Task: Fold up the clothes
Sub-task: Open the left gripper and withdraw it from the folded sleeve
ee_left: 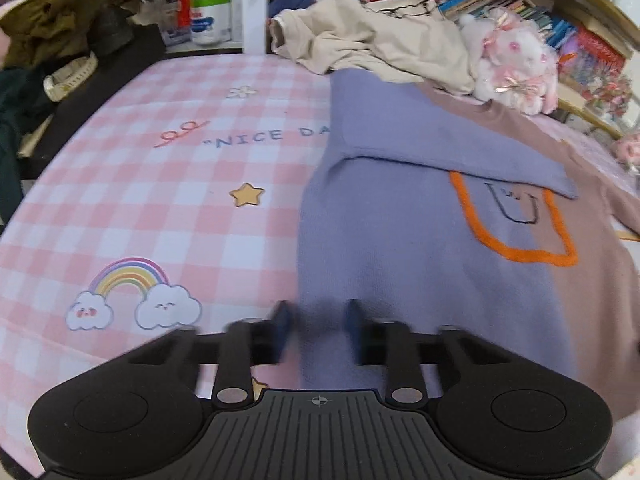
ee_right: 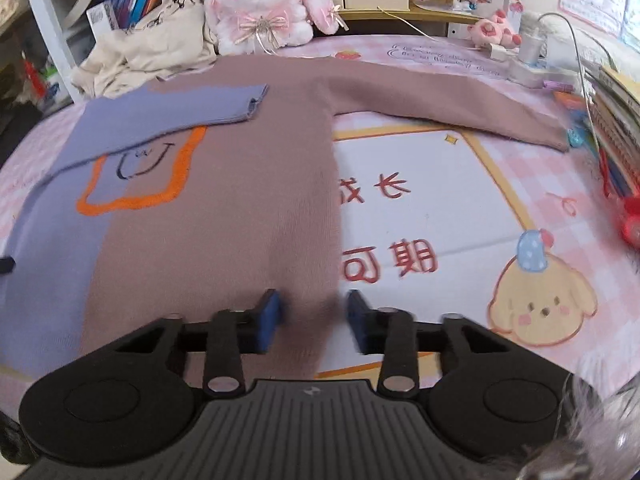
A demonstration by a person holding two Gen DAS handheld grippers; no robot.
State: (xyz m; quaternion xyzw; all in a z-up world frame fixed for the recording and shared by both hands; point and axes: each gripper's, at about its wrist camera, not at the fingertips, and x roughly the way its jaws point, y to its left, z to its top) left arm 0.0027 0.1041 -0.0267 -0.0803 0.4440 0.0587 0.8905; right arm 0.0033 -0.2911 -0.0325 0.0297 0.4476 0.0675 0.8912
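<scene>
A two-tone sweater, lavender (ee_left: 400,240) on one half and mauve-brown (ee_right: 240,208) on the other, lies flat on the pink checked mat (ee_left: 180,184). Its lavender sleeve (ee_right: 180,108) is folded across the chest over an orange-outlined patch (ee_right: 136,184). The mauve sleeve (ee_right: 440,100) stretches out to the right. My left gripper (ee_left: 318,330) is open over the sweater's lavender bottom-left edge. My right gripper (ee_right: 314,320) is open over the mauve bottom-right edge. Neither holds cloth.
A crumpled beige garment (ee_left: 372,44) and a white-pink plush rabbit (ee_right: 260,12) lie at the mat's far side. Bookshelves stand behind. Cables, a charger (ee_right: 524,60) and books (ee_right: 616,120) crowd the right edge. Dark clothes (ee_left: 52,20) lie far left.
</scene>
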